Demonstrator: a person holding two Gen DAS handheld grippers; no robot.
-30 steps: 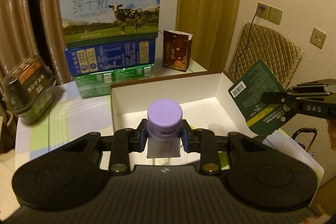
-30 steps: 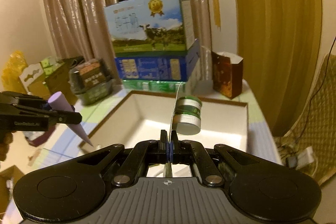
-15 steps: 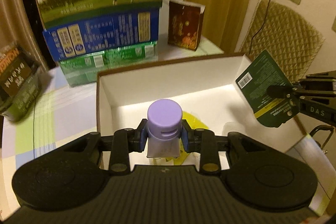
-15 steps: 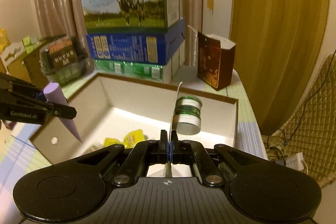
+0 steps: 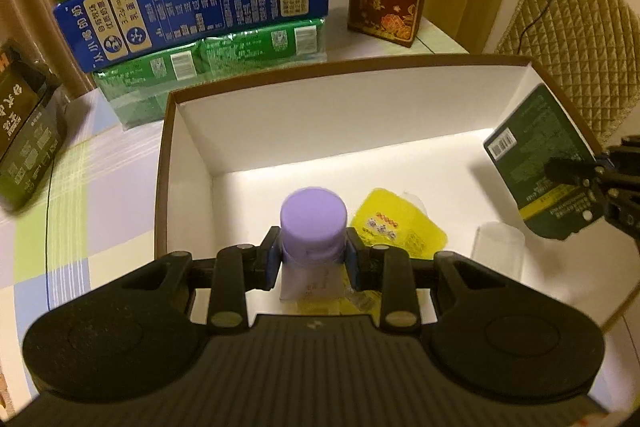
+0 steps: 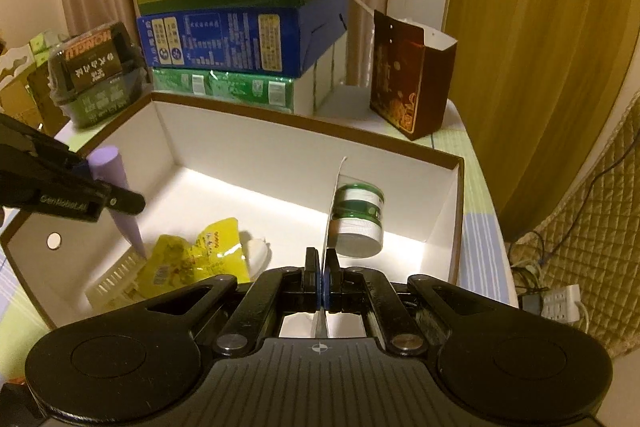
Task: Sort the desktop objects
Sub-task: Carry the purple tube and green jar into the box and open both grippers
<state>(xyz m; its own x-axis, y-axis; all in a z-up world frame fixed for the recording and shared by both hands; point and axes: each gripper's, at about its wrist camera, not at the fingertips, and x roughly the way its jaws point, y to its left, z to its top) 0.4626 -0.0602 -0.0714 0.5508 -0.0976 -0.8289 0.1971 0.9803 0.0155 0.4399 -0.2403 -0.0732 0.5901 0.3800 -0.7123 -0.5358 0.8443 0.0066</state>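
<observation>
The purple-capped tube [image 5: 313, 227] hangs cap-up over the white box [image 5: 304, 123], clamped between the left gripper's [image 5: 312, 259] jaws, its tail just above the yellow snack pouch [image 5: 396, 227]. Released tilted, it could land on the pouch and roll. The right gripper's [image 6: 322, 279] jaws are pressed together on a thin green card [image 5: 540, 163], edge-on inside the box near the green jar [image 6: 358, 221]; it may flutter askew when dropped.

Matt white cardboard box [image 5: 304, 131]; glossy yellow plastic pouch [image 5: 394, 227]; smooth matt lilac plastic tube [image 5: 313, 219].
</observation>
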